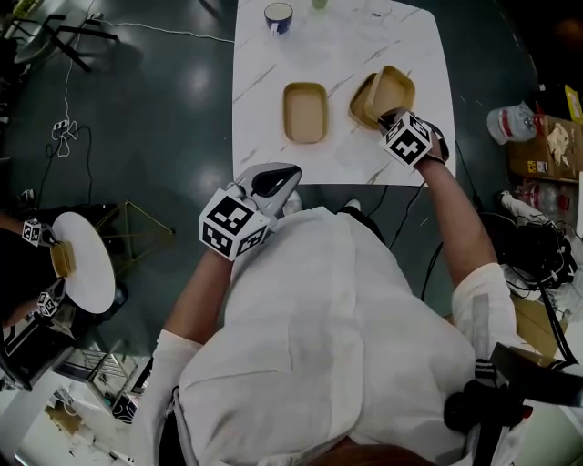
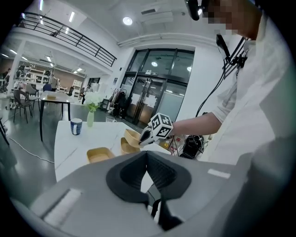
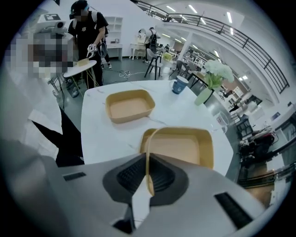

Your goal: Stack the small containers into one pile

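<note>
The held container (image 3: 180, 148) hangs tilted at the right of the marble table (image 1: 346, 55). Its near wall is pinched between the almost closed jaws of the right gripper (image 3: 148, 159). It leans over a second container (image 1: 362, 102) lying flat beneath it. A third container (image 1: 305, 112) sits apart to the left, open side up. The left gripper (image 2: 148, 155) hovers off the table's near edge, its jaws pressed together on nothing. A blue mug (image 1: 279, 15) and a vase (image 3: 202, 96) stand at the far edge, clear of the containers.

Matt tan containers (image 1: 305, 112), glossy marble-look tbl (image 1: 346, 55), ribbed blk claw pads (image 3: 132, 176).
</note>
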`<state>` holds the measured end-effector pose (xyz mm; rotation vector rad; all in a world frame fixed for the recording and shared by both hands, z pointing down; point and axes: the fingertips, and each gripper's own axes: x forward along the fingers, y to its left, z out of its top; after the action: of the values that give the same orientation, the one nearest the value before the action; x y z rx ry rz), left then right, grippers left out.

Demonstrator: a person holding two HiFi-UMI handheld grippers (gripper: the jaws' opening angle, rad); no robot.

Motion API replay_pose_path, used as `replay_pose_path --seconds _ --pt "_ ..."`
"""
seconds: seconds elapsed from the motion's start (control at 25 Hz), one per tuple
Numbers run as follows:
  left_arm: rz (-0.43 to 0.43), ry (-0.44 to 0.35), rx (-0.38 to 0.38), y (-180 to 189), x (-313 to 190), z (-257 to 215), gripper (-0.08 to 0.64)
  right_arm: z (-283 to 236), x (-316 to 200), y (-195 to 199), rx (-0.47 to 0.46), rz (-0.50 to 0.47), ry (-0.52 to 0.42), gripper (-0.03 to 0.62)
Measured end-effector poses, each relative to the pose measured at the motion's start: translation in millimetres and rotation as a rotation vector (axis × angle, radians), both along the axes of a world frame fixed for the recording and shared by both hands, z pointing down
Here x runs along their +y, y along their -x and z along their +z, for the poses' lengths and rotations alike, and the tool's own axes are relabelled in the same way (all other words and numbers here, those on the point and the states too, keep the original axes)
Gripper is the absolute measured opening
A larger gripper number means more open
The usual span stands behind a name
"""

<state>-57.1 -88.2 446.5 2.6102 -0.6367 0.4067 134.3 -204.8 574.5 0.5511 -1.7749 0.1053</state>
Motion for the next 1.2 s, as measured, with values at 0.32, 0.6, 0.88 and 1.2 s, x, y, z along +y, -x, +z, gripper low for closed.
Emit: replay_pose_path --seconds 0.32,0.6,0.88,1.2 --pt "-0.038 0.021 0.013 17 -7 7 0.008 19 -7 14 0.035 0.025 0.041 0.015" --pt "-0.047 0.024 0.019 23 -7 8 0.008 30 -12 26 0.031 0.059 0.08 0.015" --pt "-0.052 0.037 0.019 27 -8 11 0.008 34 -12 31 0.016 0.07 0.126 0.017" --pt "-0.047 0.04 0.027 28 -11 13 0.008 41 -17 31 -0.013 0.169 0.168 0.017"
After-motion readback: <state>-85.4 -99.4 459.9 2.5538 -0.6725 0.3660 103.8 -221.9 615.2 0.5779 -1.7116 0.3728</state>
